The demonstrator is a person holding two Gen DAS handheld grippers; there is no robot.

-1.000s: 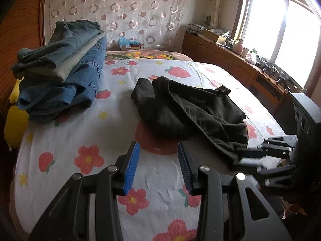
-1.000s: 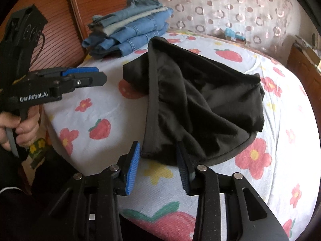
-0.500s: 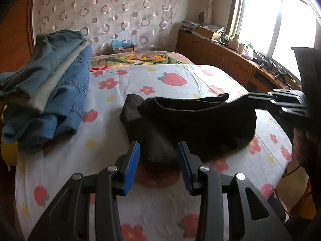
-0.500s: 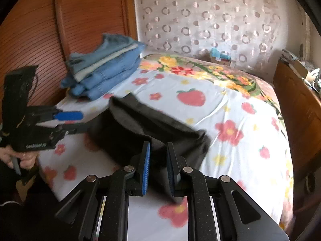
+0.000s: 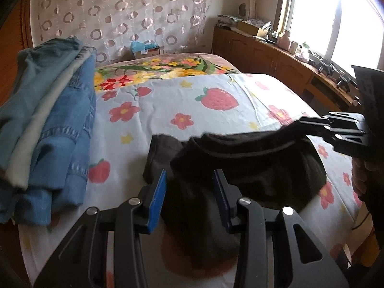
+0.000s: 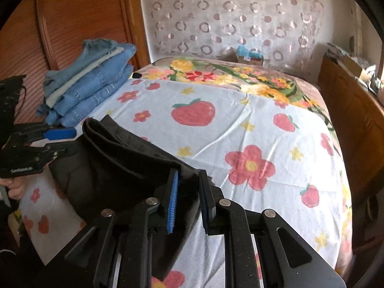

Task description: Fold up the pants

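Black pants [image 5: 252,165], bunched on flower-print bed [image 5: 182,100]; right tongs [image 6: 188,182] clamp one edge, lifted; left tongs [image 5: 189,180] spread wide over fabric, gripping nothing. Folded jeans stack [image 6: 88,88] nearby.

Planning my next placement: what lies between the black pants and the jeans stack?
Only bare floral sheet, seen in the right wrist view, between black pants and jeans stack.

Black cloth pants [image 5: 252,168] on flower-print bed [image 5: 192,110]; stack of folded blue denim jeans [image 5: 48,124] left of pants; small cardboard box [image 5: 146,51] behind, at bed head.
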